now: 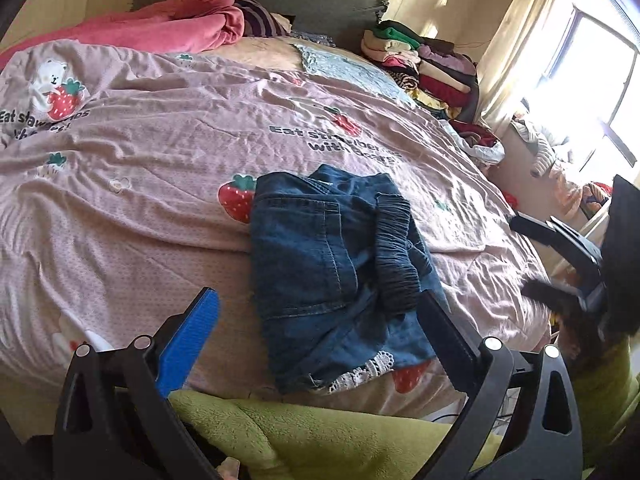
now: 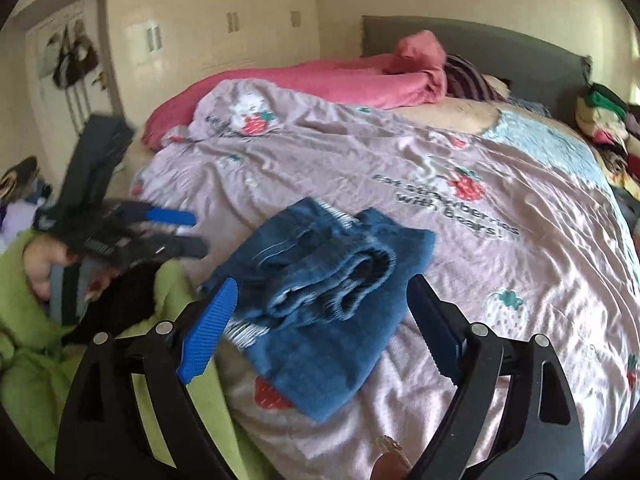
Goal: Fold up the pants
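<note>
A folded bundle of blue denim pants [image 1: 320, 264] lies on the pink strawberry quilt [image 1: 160, 200] near the bed's front edge, its dark elastic waistband turned up on top and white lace trim at the near hem. My left gripper [image 1: 320, 336] hovers just short of the bundle, jaws wide apart, with nothing pressed between the pads. In the right wrist view the same pants [image 2: 332, 320] lie in front of my right gripper [image 2: 324, 328], which is also open and holds nothing. Each gripper shows in the other's view: the right gripper [image 1: 524, 256] at the right edge, the left gripper [image 2: 198, 233] blurred at the left.
A pink blanket [image 1: 168, 28] is heaped at the headboard. A stack of folded clothes [image 1: 424, 60] stands at the bed's far right corner, beside a bright window [image 1: 592, 80]. A person's green fleece sleeve [image 2: 32, 320] fills the near edge. Wardrobe doors [image 2: 232, 24] line the far wall.
</note>
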The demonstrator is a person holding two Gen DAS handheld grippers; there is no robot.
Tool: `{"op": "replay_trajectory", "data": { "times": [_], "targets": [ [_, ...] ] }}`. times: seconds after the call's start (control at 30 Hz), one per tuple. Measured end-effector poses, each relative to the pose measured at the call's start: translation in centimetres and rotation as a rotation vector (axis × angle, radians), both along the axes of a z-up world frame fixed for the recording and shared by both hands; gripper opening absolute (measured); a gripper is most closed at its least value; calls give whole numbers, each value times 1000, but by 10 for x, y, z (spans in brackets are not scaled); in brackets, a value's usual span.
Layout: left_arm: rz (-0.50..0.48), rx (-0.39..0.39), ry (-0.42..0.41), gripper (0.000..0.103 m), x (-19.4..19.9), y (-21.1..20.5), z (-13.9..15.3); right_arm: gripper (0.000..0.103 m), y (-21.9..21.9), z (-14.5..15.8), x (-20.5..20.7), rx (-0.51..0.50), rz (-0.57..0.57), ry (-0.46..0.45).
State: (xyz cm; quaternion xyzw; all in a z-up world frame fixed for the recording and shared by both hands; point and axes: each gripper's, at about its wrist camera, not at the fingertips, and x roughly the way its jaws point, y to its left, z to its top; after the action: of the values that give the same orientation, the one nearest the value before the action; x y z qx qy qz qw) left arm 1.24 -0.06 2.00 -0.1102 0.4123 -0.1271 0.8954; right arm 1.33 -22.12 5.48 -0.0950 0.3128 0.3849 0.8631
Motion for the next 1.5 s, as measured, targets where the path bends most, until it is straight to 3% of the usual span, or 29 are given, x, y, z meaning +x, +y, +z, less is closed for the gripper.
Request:
{"op": "replay_trajectory", "data": {
  "times": [0.47, 0.67, 0.8, 0.87, 0.9, 1.03, 1.13, 1.23, 1.37, 1.4, 1.43, 1.5],
  "targets": [
    [49, 6, 42, 98, 7, 13, -11, 80, 36, -35, -27, -98, 110, 26],
    [148, -25, 65, 98, 13, 46, -14, 80, 45, -38, -32, -116, 136, 3],
    [126, -84, 36, 97, 19, 57, -9, 80, 60, -38, -35, -137, 189, -25],
    [99, -88, 33, 77, 26, 52, -7, 73, 71, -39, -36, -164, 220, -47],
    [76, -96, 37, 56, 32, 47, -7, 68, 76, -40, -36, -175, 239, -57],
    [-10, -95, 75, 38, 59, 24, -14, 49, 97, -49, -35, -265, 308, -125],
    [-41, -81, 126, 38, 79, 10, -28, 42, 114, -56, -32, -332, 363, -171],
    [-51, -53, 164, 38, 95, 2, -41, 41, 130, -64, -31, -395, 423, -219],
    [-46, -47, 181, 40, 104, 1, -50, 38, 141, -78, -19, -407, 447, -197],
    [-47, -47, 183, 40, 106, 1, -51, 18, 140, -79, -17, -387, 470, -167],
    [-47, -50, 184, 40, 107, 1, -52, 6, 139, -78, -16, -369, 488, -146],
    [-52, -52, 185, 41, 109, 1, -52, 4, 130, -68, -23, -350, 528, -122]
  ]
}}
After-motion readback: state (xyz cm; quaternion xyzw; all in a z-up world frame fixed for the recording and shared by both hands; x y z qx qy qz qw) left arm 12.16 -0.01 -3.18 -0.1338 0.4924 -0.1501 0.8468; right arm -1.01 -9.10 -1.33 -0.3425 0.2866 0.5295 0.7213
